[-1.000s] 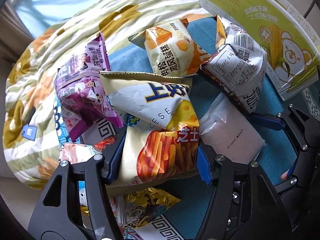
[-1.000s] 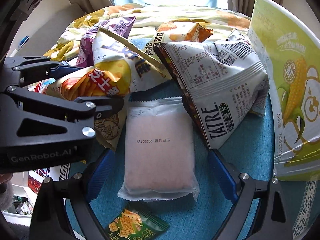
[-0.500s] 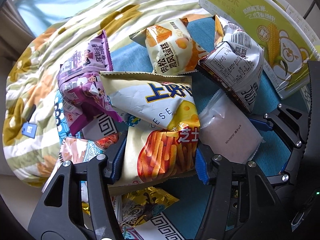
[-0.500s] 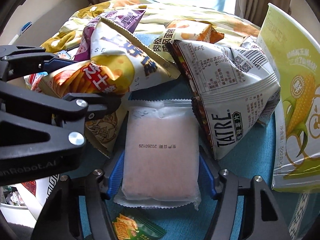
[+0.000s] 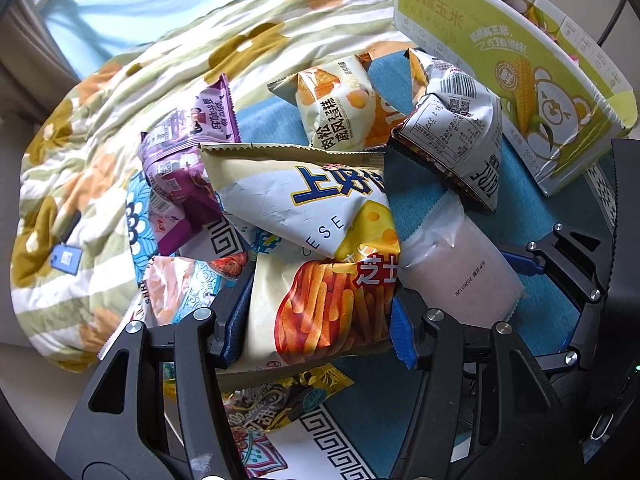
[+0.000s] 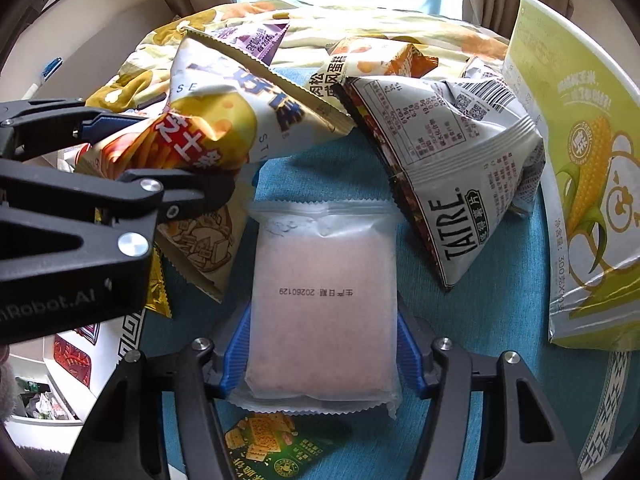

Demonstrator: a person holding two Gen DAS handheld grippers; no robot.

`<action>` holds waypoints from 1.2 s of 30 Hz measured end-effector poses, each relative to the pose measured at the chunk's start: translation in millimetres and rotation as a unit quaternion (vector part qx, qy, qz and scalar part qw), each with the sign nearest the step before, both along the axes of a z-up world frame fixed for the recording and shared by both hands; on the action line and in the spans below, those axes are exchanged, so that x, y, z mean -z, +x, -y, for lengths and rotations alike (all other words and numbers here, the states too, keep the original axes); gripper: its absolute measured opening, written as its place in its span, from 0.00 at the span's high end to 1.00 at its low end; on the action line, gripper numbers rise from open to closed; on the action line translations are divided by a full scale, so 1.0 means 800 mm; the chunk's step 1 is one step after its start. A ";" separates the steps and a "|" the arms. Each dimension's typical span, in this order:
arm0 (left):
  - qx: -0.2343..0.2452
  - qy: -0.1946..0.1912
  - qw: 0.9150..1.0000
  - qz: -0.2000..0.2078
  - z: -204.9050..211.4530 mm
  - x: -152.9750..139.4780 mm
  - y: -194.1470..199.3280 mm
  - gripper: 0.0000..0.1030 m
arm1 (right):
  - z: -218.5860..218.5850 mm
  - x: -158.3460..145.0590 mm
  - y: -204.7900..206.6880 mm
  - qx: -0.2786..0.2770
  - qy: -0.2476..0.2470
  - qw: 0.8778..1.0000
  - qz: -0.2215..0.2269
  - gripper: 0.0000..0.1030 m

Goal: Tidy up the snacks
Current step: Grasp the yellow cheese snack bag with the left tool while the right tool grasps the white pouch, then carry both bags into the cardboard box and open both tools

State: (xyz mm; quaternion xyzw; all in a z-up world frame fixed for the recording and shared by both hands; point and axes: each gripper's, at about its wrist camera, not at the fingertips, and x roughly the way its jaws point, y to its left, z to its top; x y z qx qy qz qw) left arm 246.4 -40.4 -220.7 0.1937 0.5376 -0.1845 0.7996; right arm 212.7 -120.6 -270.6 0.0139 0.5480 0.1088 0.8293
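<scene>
My left gripper (image 5: 318, 322) is shut on the lower end of a cream and yellow cheese-stick bag (image 5: 320, 240), its blue pads pinching both sides. In the right wrist view that bag (image 6: 224, 120) hangs tilted off the cloth in the left gripper (image 6: 160, 156). A flat frosted pink packet (image 6: 320, 292) with a printed date lies on the teal cloth (image 6: 480, 312). My right gripper (image 6: 322, 346) is closing on it, with both blue pads against the packet's long sides. The same packet (image 5: 452, 276) shows beside the cheese-stick bag in the left wrist view.
A white TATRE chip bag (image 6: 452, 152) leans just right of the pink packet. A tall green corn carton (image 5: 520, 68) stands at the far right. A purple packet (image 5: 188, 148), an orange cake packet (image 5: 340, 116), a gold packet (image 5: 276, 396) and a green cracker packet (image 6: 272, 444) lie around, with a floral quilt (image 5: 120, 80) behind.
The right gripper's jaws have come in from wide apart onto the sides of the pink packet. The left gripper has raised the cheese-stick bag a little.
</scene>
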 end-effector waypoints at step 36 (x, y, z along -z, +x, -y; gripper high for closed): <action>-0.021 -0.149 0.979 0.139 0.082 -0.211 -0.091 0.47 | 0.174 -0.226 -0.113 0.151 0.001 0.972 0.179 0.44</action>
